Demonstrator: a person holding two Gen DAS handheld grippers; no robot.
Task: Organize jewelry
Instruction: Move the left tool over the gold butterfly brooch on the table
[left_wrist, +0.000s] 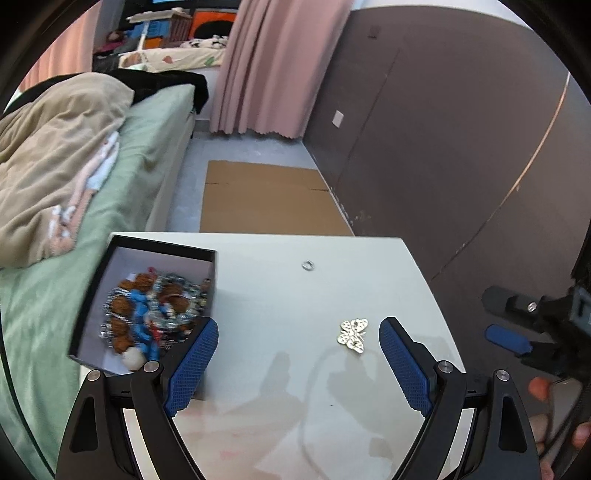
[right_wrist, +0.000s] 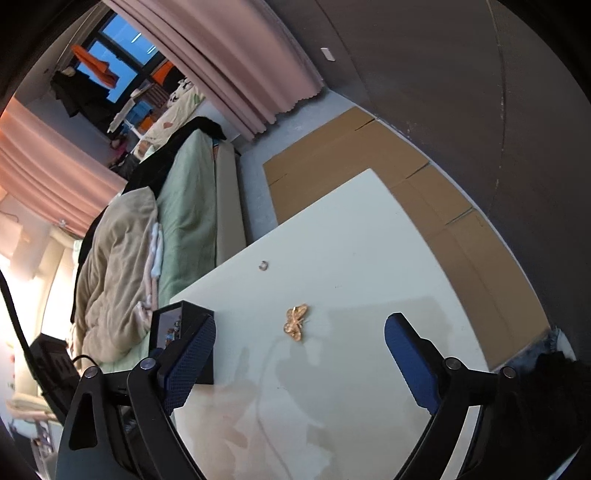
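A black box (left_wrist: 88, 291) with a pale inside sits at the left of the white table (left_wrist: 295, 295), holding a heap of several blue, brown and silver jewelry pieces (left_wrist: 151, 314). A butterfly brooch (left_wrist: 353, 335) lies on the table right of the box, just ahead of the open, empty left gripper (left_wrist: 298, 328). A small silver ring (left_wrist: 307, 264) lies farther back. In the right wrist view, the brooch (right_wrist: 295, 322) and ring (right_wrist: 263, 265) lie ahead of the open, empty right gripper (right_wrist: 300, 332), with the box (right_wrist: 184, 332) at its left finger. The right gripper also shows in the left wrist view (left_wrist: 517, 325).
A bed with a green sheet (left_wrist: 129, 166) and a beige blanket (left_wrist: 48, 166) stands left of the table. Flattened cardboard (left_wrist: 269, 199) lies on the floor beyond the table. A dark wall (left_wrist: 443, 147) runs along the right, and pink curtains (left_wrist: 273, 66) hang at the back.
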